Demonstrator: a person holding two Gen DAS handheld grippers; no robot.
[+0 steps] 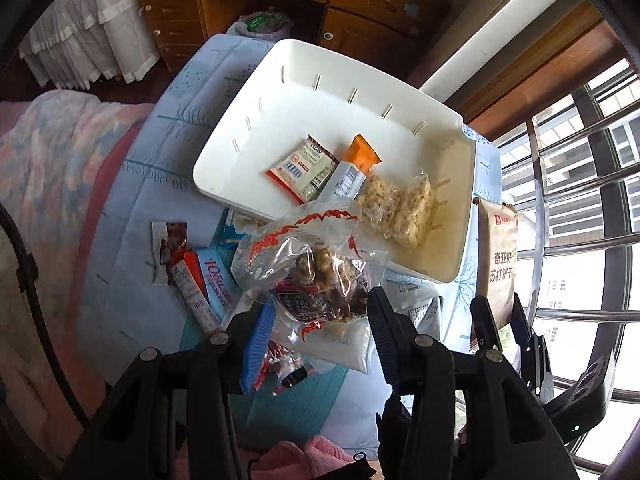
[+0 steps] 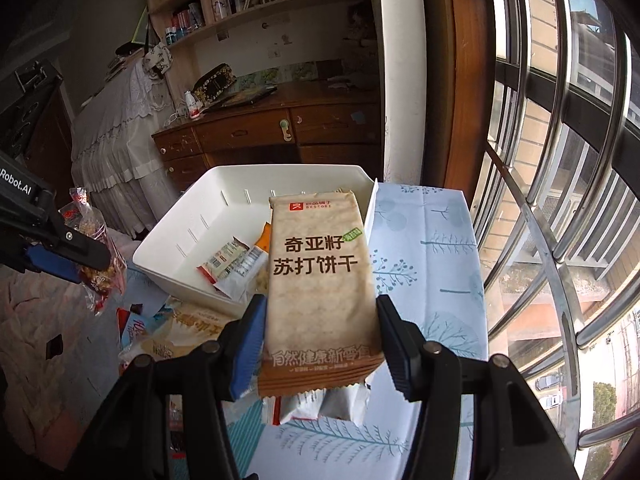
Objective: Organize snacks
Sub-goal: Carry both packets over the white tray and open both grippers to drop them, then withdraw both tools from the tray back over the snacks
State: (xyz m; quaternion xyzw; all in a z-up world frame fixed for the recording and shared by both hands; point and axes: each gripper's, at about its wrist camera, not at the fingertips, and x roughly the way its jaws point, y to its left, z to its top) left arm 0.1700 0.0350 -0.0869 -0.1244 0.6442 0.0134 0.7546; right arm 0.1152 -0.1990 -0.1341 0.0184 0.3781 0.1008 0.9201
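Through my left wrist camera, my left gripper (image 1: 320, 320) is clamped on a clear bag of nuts (image 1: 316, 276), held just off the near corner of the white tray (image 1: 304, 72). Inside the tray lie a red-edged packet (image 1: 304, 168), an orange bar (image 1: 354, 168) and a bag of puffed snacks (image 1: 400, 204). Left of the tray, a chocolate bar (image 1: 188, 276) rests on the blue cloth (image 1: 132, 208).

Through my right wrist camera, my right gripper (image 2: 320, 336) pinches a soda cracker pack (image 2: 320, 280) between its fingers, raised in front of the tray's (image 2: 192, 208) right edge.
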